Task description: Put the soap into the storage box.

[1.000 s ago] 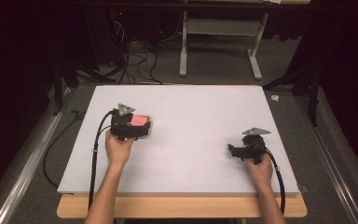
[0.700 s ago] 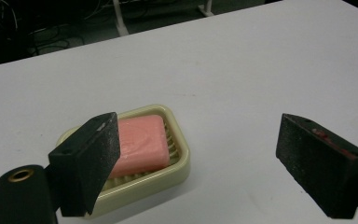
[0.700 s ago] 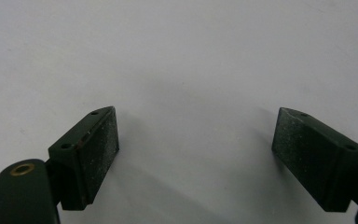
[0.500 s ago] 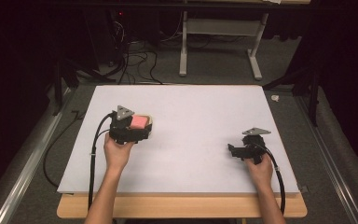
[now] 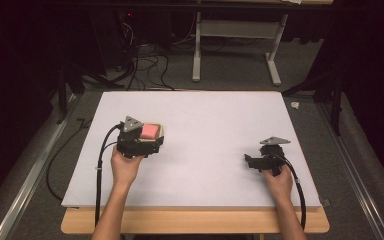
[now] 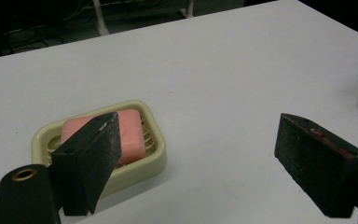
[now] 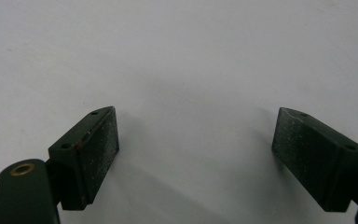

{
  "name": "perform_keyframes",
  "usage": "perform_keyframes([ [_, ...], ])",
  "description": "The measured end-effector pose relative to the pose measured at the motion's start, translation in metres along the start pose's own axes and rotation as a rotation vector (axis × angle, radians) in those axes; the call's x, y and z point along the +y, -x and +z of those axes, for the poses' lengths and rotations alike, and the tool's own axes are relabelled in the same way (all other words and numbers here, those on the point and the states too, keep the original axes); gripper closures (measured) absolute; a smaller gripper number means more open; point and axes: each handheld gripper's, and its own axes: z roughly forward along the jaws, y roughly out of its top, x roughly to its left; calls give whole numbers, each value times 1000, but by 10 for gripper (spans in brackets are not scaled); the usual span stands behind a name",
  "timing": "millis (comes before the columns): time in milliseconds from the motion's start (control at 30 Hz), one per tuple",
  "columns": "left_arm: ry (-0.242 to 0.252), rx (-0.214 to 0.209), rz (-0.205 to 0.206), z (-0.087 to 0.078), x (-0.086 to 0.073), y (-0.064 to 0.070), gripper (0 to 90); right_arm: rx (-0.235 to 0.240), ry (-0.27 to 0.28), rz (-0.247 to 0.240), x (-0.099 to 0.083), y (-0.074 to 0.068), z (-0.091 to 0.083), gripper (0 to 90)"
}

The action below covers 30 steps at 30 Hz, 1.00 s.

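Observation:
A pink soap bar lies in a cream soap dish on the white table. In the left gripper view the dish sits partly behind the left jaw, outside the gap. My left gripper is open with nothing between its jaws. From above, the left gripper stands just on the near side of the soap dish and the soap. My right gripper rests low over bare table at the right, pointing left. The right gripper is open and holds nothing.
The white tabletop sits on a wooden board whose near edge shows. Black cables trail from both grippers off the near side. Beyond the far edge stand a metal table frame and floor cables.
My left gripper has drawn back slightly toward the near edge, away from the soap dish. The right gripper and the dish have stayed put.

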Motion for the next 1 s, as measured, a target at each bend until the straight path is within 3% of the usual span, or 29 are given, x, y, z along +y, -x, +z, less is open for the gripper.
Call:
perform_keyframes([
  [367, 4, -29, 21, -4, -2, 11, 152, -1, 0, -1, 0, 0, 0, 153],
  [600, 1, -29, 69, -7, -5, 25, 153, 0, 0, -1, 0, 0, 0, 153],
  [633, -16, -29, 93, -7, -5, 28, 153, -1, 0, -1, 0, 0, 0, 153],
  [1000, -6, -57, 90, -9, -9, 37, 152, 0, 0, -1, 0, 0, 0, 153],
])
